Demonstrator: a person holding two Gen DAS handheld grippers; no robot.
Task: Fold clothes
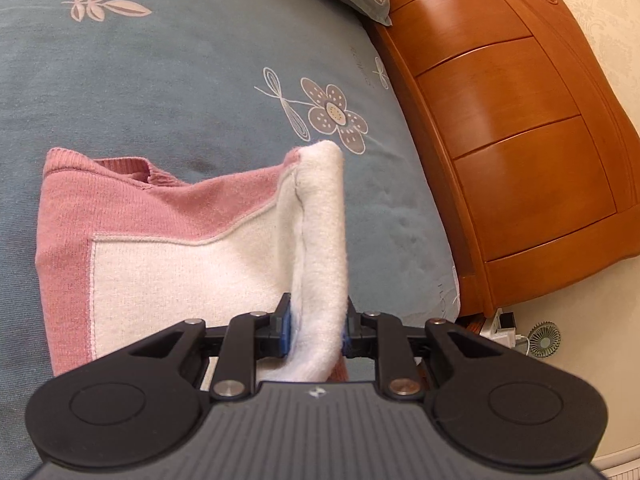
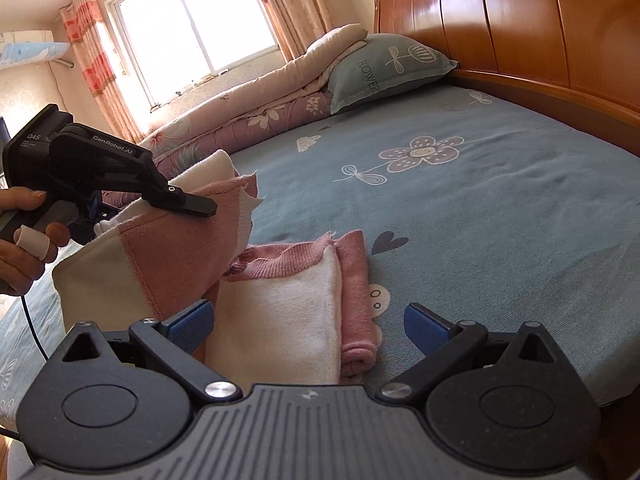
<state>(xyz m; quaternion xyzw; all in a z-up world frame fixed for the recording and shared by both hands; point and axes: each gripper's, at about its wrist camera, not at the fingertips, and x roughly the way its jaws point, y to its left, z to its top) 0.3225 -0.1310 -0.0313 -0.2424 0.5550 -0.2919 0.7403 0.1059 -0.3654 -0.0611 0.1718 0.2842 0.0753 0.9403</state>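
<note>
while the left gripper (image 1: 318, 330) pinches a lifted edge of the pink-and-white sweater (image 1: 180, 248) (white fold between its pads), the right gripper (image 2: 310, 328) hangs spread wide, the sweater's folded part just ahead on the bed (image 2: 500, 216).

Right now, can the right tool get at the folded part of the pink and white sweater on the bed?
Probably yes. The right tool stands open just before the folded part on the bed, and nothing lies between them. The left tool holds the lifted flap off to one side.
</note>
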